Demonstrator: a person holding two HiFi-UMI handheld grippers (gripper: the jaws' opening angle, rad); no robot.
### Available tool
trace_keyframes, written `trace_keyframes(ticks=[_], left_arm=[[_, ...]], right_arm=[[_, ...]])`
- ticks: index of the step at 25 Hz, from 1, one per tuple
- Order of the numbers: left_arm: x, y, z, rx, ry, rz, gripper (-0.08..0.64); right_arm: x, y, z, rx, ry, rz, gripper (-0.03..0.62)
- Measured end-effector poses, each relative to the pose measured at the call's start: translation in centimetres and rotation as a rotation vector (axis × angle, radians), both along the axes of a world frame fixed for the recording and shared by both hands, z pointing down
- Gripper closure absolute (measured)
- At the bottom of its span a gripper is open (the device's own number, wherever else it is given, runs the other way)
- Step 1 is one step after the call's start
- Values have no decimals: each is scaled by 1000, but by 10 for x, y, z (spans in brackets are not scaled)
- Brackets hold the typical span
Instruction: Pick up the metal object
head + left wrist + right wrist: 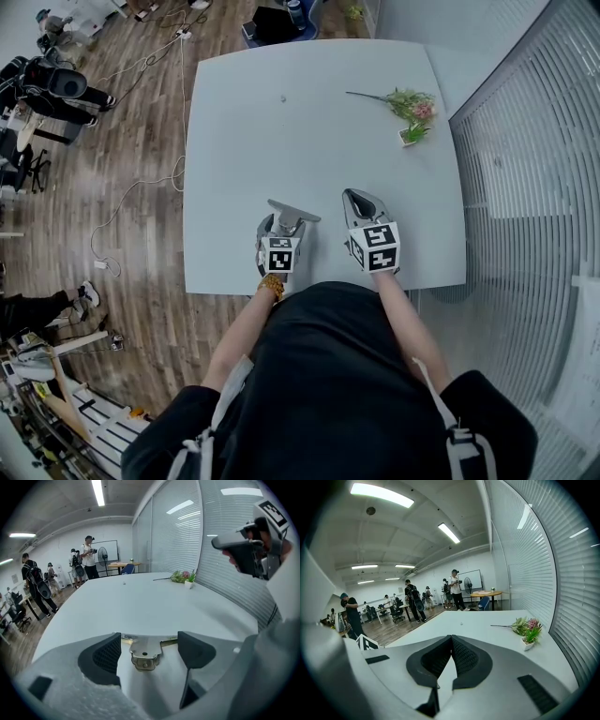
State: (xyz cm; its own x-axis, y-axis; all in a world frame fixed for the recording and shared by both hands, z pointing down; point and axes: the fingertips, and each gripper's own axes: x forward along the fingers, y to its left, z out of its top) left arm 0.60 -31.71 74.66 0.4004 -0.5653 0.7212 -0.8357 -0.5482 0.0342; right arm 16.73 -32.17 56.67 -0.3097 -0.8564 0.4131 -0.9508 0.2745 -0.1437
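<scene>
The metal object (145,652) is a small, silvery, stamped piece. It has a thin straight strip, and from the middle of that strip a broader flat tab sticks out. The tab has a small hole in its face and ends in a rounded, folded lip with a second small hole or rivet in it. Its surface is dull and brushed, and a brassy tint shows along the strip's edge.

It lies on the pale grey worktop (281,131), near the edge closest to the person, right at the tips of the left gripper (286,225). That gripper's jaws stand wide apart. In the left gripper view the tab sits in the open gap between the two dark ribbed pads (105,654), clear of both. Each end of the strip runs out of sight behind a jaw tip, so I cannot tell whether the ends touch the tips.

The long axis of the object is the strip. It runs crosswise to the left gripper, spanning from one jaw to the other, and in the head view it slants slightly across the tips. The tab points back along the gripper toward the person, with the lip as its nearest part.

The right gripper (451,640) hovers just beside the left, tilted down over the same edge of the worktop. Its jaws are closed pad against pad with nothing between them.
</scene>
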Motion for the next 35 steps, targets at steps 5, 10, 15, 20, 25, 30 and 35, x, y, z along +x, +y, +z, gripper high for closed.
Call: trace_keyframes(ticks=[5,10,15,20,25,30,35], left_arm=[[2,-2,6,-25,-25,17,170],[1,-5,15,-47,-47,28,160],[-1,-7,29,-72,-68,36,158],[-4,-5,40,-106,-82,35,158],[-4,-7,46,-118,-78,46,160],[-3,-8,50,-127,-91,53,160],[-4,-9,51,-125,-99,59,173]], right_arm=[[4,-1,3,-10,-4,9,591],[3,-2,3,-13,-7,9,591],[7,-2,6,-14,-6,20,591],[14,0,9,-28,-6,39,591],[12,1,11,-22,-5,47,591],[11,-1,12,-27,-9,46,591],[13,0,12,-30,-11,52,591]])
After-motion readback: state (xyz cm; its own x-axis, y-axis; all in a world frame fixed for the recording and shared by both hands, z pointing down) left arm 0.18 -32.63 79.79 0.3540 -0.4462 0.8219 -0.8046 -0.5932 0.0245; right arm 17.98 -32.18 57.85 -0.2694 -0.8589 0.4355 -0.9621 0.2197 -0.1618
